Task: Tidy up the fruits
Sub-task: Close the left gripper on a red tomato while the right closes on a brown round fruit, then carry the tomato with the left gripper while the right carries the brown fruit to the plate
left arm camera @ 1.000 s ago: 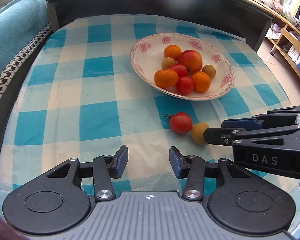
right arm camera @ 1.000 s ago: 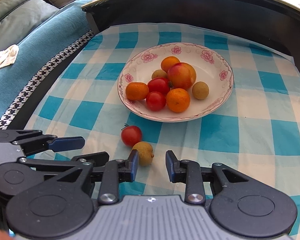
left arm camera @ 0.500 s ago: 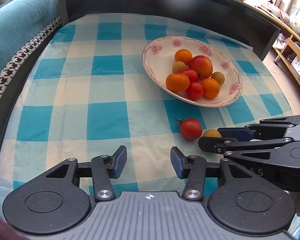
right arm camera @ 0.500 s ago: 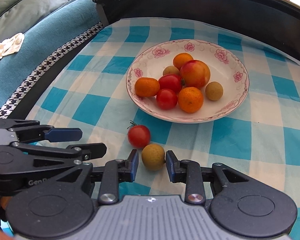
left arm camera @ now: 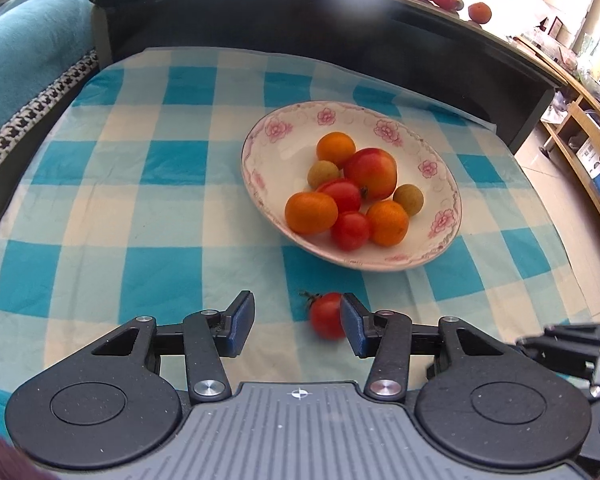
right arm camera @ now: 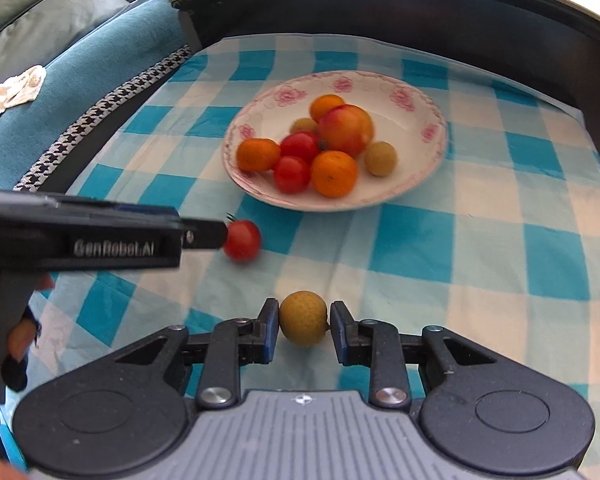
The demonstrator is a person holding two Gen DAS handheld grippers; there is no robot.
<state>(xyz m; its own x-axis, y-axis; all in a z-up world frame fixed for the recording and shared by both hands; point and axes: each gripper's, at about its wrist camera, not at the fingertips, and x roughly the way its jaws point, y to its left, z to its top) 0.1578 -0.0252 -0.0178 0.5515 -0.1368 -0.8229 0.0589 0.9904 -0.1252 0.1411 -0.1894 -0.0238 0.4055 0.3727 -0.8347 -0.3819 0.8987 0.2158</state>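
— Both grippers have slid in on the loose fruit since a second ago: the longan that lay off to one side of the right gripper now sits squarely between its blue pads, and the cherry tomato has come up against the left gripper.

— Is the right one clamped?

— Its pads have come in to the sides of the longan; the left pad touches the skin, and the right pad looks to meet it at the stem end. I read it as closed on the fruit, which is still down at the cloth.

— And the left?

— Fingers apart. The cherry tomato lies on the cloth just inside the right-hand pad, touching or nearly so; the other pad stands well clear of it, so nothing is gripped.

— Farther out?

— Beyond both fruits is the flowered plate on the blue-and-white checked tablecloth. It holds three oranges, two tomatoes, a red-yellow apple and two more longans, all bunched together. Behind the cloth runs a dark table edge, with a teal sofa cover to the left.
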